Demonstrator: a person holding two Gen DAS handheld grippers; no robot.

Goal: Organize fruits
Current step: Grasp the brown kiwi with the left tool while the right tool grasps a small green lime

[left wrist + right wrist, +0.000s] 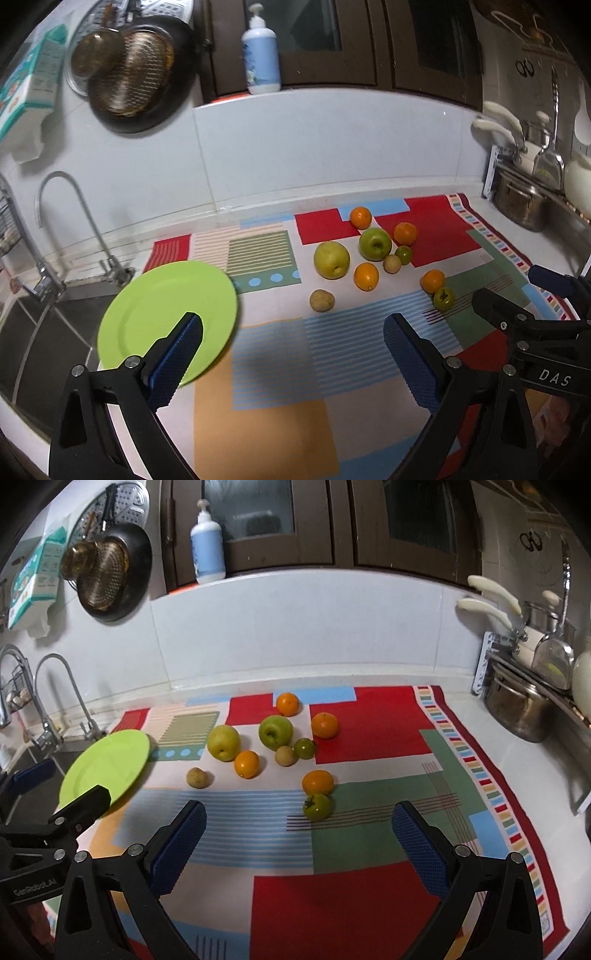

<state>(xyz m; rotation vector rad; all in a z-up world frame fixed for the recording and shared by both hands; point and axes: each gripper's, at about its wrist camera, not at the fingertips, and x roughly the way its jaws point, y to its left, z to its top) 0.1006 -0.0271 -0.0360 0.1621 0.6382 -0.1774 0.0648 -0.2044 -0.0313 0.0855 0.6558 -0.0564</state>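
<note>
Several fruits lie on a patterned cloth: a yellow-green pear, a green apple, several oranges, a small brown fruit and a green tomato. An empty lime-green plate sits at the cloth's left edge beside the sink. My left gripper is open and empty, hovering near the plate. My right gripper is open and empty, just in front of the green tomato. The plate and the pear also show in the right wrist view.
A sink with a tap lies left of the plate. Pots and utensils stand at the right end of the counter. A soap bottle stands on the back ledge. Pans hang on the wall.
</note>
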